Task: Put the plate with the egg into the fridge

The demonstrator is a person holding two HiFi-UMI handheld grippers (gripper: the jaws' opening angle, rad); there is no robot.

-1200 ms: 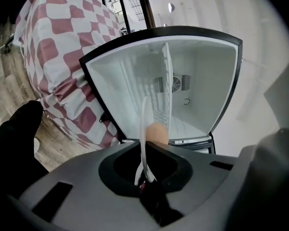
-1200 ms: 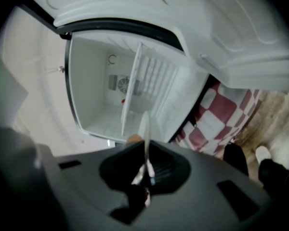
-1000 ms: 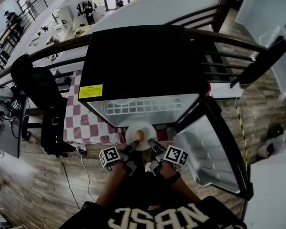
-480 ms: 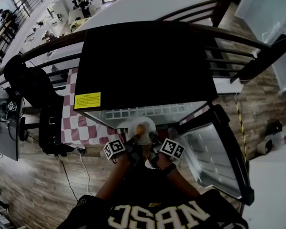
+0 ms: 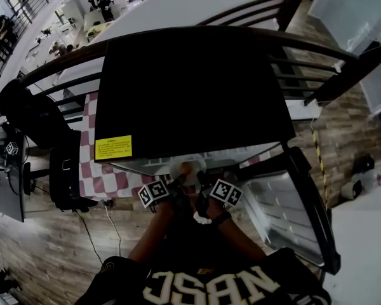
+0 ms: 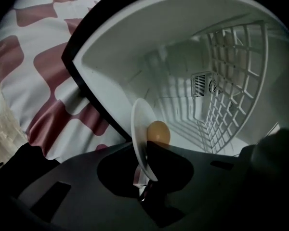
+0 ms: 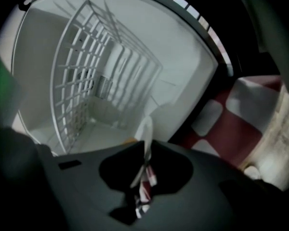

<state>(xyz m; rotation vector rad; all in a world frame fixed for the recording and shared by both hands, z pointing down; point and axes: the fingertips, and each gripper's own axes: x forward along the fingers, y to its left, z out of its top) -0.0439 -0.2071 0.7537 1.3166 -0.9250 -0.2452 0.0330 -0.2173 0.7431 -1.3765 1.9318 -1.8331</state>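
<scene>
While my left gripper, its jaws just having been opening a bit, and my right gripper are pinching the plate with the egg, I am holding it mid-frame at the fridge.

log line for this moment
stage: plate with egg at fridge opening | left gripper: shut on plate rim, jaws just eased open slightly | right gripper: shut on plate rim
</scene>
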